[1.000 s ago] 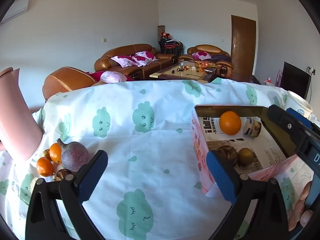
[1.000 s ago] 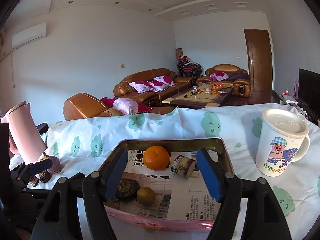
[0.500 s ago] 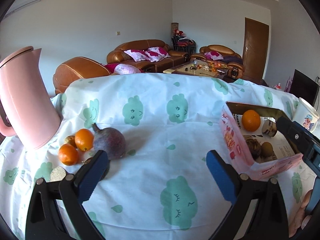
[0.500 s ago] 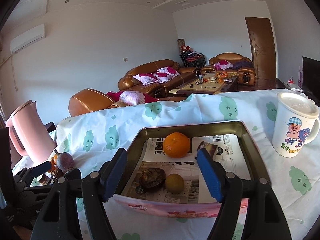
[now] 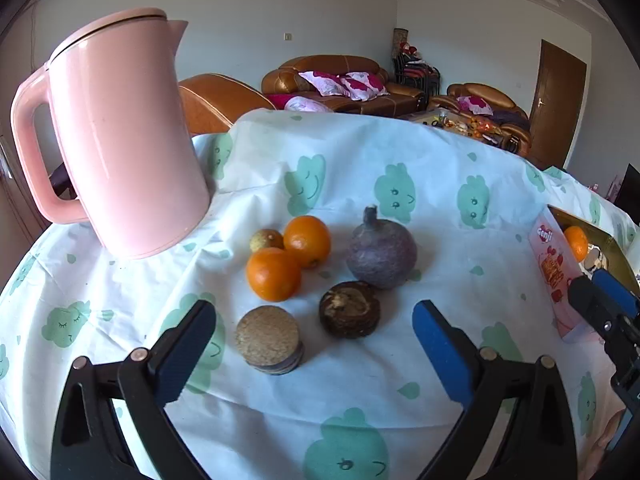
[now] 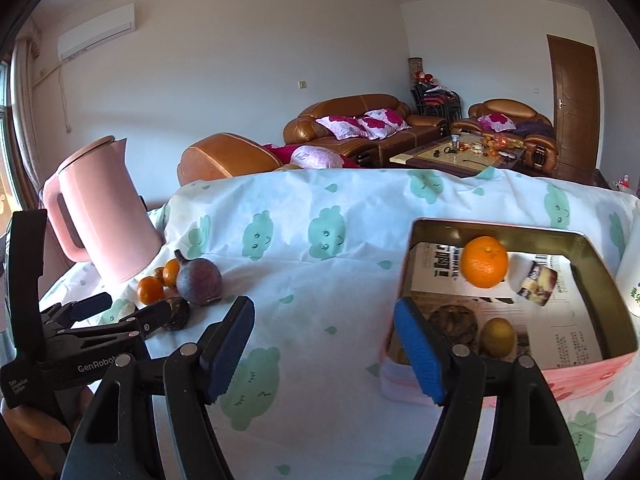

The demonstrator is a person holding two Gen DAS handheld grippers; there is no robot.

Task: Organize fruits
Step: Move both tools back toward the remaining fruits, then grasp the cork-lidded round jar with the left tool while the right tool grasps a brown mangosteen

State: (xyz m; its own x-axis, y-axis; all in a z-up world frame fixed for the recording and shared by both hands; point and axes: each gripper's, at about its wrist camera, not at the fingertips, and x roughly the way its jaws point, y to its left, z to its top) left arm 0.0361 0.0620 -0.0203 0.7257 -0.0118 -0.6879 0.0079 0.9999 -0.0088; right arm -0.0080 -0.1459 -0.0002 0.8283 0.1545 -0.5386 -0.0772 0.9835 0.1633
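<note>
Two oranges (image 5: 289, 257) touching each other on the cloud-print cloth of the worktop (image 5: 352, 168), toward its left edge, just in front of one pink kettle (image 5: 120, 132). Tucked behind them, touching both, one small yellow-brown fruit (image 5: 266, 239). Just to their right, one large dull purple fruit (image 5: 380, 252), round, with a short stalk pointing up. Nearer the front edge, one dark brown wrinkled fruit (image 5: 349, 309) with a pale torn patch on top, touching the purple one or very nearly. Beside it, slightly apart, one flat round cork-topped disc (image 5: 269, 338), perhaps a small stack; hard to tell.

Toward the right edge, one open pink box (image 6: 592, 372) with gold inner walls, lined with newspaper. Inside: one bright orange (image 6: 484, 262) near the far wall, one dark wrinkled fruit (image 6: 454, 326) and one small yellow-green fruit (image 6: 497, 336) side by side near the front wall, plus one small printed packet (image 6: 537, 288) to the right of the orange. At the far right of that view, a sliver of one white mug (image 6: 632, 280).

Left tool (image 5: 314, 354) spread wide, nothing between its blue pads, hovering over the front edge with the cork disc and the brown fruit framed in the gap. Right tool (image 6: 324, 354) likewise spread, empty, its right pad in front of the box's near left corner, no contact visible. Held by a hand (image 6: 36, 436) at the lower left of the right view: the left tool's black body.
</note>
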